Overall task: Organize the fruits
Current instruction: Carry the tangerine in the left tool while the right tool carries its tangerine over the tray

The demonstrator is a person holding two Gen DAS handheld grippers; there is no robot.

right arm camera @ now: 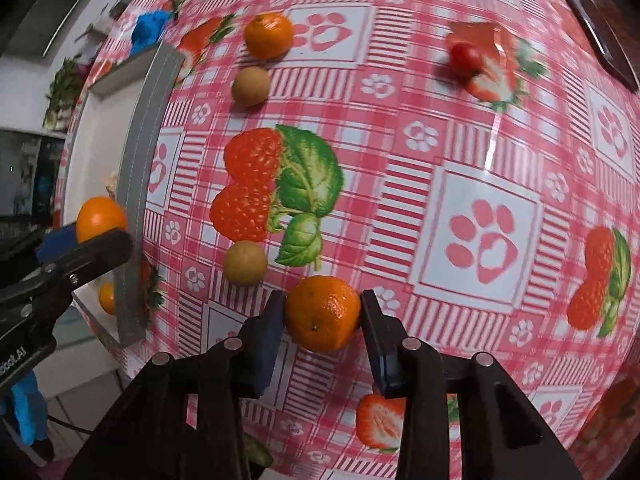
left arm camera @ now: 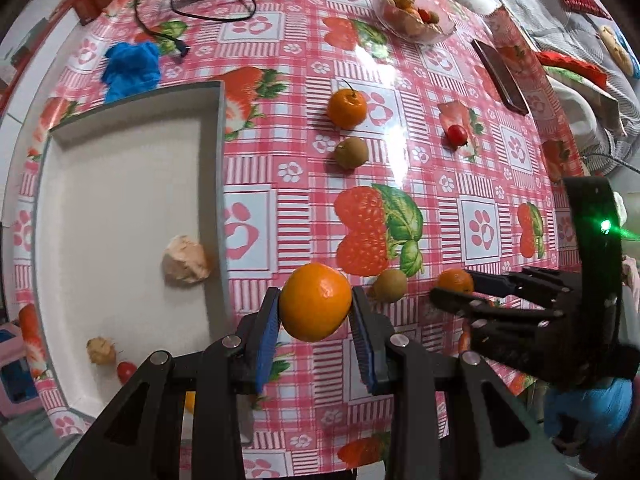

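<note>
Fruits split between tray and table. From the left wrist, the left gripper (left arm camera: pixel 315 308) clamps a large orange (left arm camera: pixel 315 307) low in the frame, beside the grey tray (left arm camera: pixel 219 160) at left. Inside the tray lie two pale, hard-to-identify pieces and a cherry tomato (left arm camera: pixel 126 371) partly hidden by the gripper.

From the right wrist, the right gripper (right arm camera: pixel 323 314) closes on a smaller orange (right arm camera: pixel 323 313) at lower centre. A brown round fruit (right arm camera: pixel 245 262) sits just upper left; another tomato (right arm camera: pixel 464 56) at top right is blurred.
</note>
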